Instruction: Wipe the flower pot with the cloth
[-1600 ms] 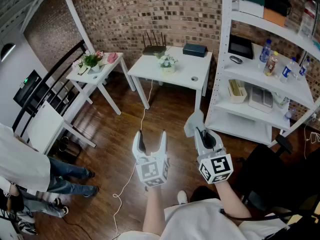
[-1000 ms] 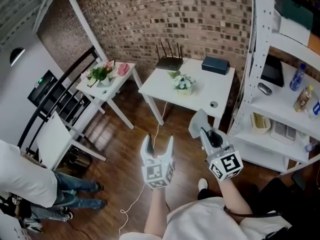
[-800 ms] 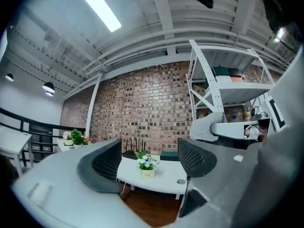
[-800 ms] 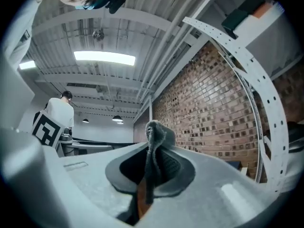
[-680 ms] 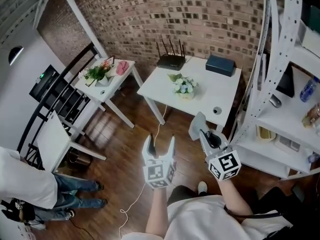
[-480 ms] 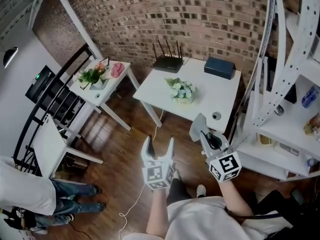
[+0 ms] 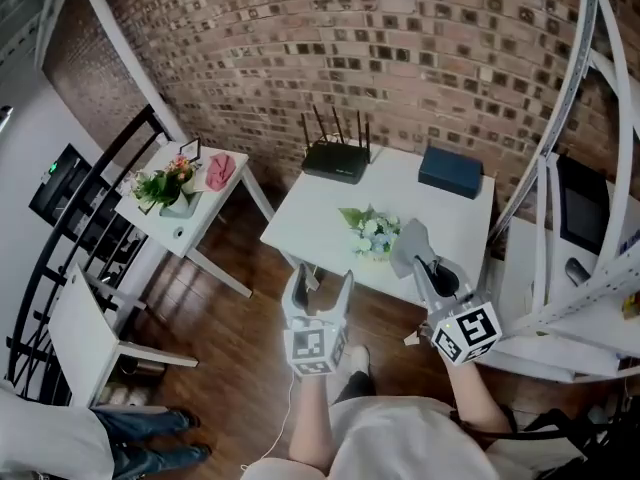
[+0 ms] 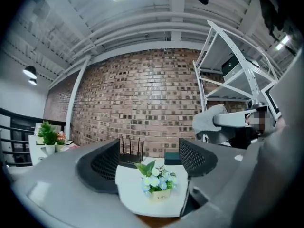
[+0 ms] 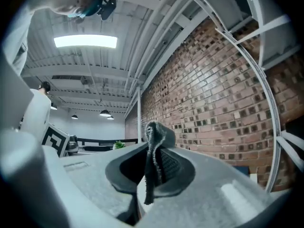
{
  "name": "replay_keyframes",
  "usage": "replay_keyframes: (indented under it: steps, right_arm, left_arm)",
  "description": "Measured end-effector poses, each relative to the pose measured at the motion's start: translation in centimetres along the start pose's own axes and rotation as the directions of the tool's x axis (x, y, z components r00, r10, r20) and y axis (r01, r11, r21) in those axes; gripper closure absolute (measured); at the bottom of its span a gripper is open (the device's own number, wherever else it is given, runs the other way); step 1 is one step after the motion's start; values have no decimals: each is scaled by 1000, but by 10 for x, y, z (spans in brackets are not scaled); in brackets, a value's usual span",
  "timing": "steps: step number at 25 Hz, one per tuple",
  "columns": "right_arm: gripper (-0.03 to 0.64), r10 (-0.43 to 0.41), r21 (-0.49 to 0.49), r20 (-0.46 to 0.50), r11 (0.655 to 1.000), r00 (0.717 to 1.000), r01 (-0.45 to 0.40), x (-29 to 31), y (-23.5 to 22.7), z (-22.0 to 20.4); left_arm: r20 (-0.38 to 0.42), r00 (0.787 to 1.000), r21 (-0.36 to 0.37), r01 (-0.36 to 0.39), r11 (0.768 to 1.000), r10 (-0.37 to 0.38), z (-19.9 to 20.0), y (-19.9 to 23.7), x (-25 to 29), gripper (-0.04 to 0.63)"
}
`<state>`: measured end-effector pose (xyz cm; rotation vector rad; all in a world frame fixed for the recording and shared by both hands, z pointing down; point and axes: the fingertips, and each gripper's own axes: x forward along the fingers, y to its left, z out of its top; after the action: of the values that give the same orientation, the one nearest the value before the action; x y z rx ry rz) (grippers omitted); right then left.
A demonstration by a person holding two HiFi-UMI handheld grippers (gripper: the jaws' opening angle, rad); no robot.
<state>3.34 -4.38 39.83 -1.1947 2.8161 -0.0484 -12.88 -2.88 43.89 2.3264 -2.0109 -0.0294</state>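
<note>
The flower pot [image 7: 372,238], small and pale with white and blue flowers, stands on the white table [image 7: 320,213]. My left gripper [image 7: 318,284] is level at the table's near edge. Its jaws are apart and opening, with nothing held. In the left gripper view the flower pot [image 8: 158,190] shows in the gap of the left gripper [image 8: 149,159], farther off. My right gripper [image 7: 424,265] is shut on a grey cloth [image 7: 409,248], just right of the pot. The cloth [image 9: 156,141] hangs pinched in the right gripper [image 9: 153,164].
A black router [image 7: 335,158] and a dark box [image 7: 450,171] sit at the table's back by the brick wall. A smaller side table [image 7: 180,223] at left carries a green plant [image 7: 160,185] and a pink cloth [image 7: 219,171]. White metal shelving [image 7: 560,218] stands at right. A person's legs [image 7: 150,450] show bottom left.
Both grippers have travelled forward together to the white table. The flower pot, earlier well ahead of them, is now right in front. The cloth stays in the right gripper.
</note>
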Motion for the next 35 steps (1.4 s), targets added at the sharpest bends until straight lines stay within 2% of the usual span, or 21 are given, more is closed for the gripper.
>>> replay_keyframes:
  steps: [3, 6, 10, 16, 20, 23, 26, 28, 31, 33, 35]
  right_arm:
    - [615, -20, 12, 15, 1000, 1000, 19, 48, -16, 4]
    - [615, -14, 25, 7, 1000, 1000, 14, 90, -11, -5]
    - [615, 23, 19, -33, 1000, 999, -22, 133, -2, -20]
    - [615, 62, 15, -47, 998, 997, -61, 170, -20, -18]
    - [615, 49, 24, -61, 999, 997, -47, 181, -35, -24]
    - [615, 22, 28, -87, 999, 996, -19, 181, -52, -32]
    - [615, -47, 40, -117, 998, 992, 52, 164, -81, -44]
    - [615, -95, 41, -132, 994, 987, 102, 152, -100, -49]
    - [615, -149, 35, -148, 987, 978, 156, 138, -122, -52]
    - [615, -171, 34, -158, 983, 973, 178, 131, -132, -54]
    - [615, -193, 28, -169, 979, 967, 200, 121, -141, -54]
  left_arm:
    - [7, 999, 21, 54, 998, -54, 6, 18, 47, 201]
    - [3, 995, 41, 98, 994, -98, 4, 38, 76, 201]
    - [-16, 994, 16, 110, 994, -109, 5, 61, 101, 201]
    - [-25, 993, 31, 117, 993, -116, 8, 67, 131, 201]
    - [-85, 989, 12, 126, 992, -125, -14, 79, 141, 199]
    - [-186, 975, 0, 123, 992, -121, -58, 89, 142, 195]
    - [-319, 933, -4, 171, 985, -163, -122, 78, 139, 192]
    - [-400, 892, -8, 226, 974, -211, -165, 63, 138, 189]
    - [-506, 818, -19, 305, 952, -272, -230, 40, 137, 173]
    - [-559, 773, -45, 334, 942, -301, -270, 25, 137, 136]
    - [-589, 742, -72, 346, 935, -320, -302, 11, 142, 65]
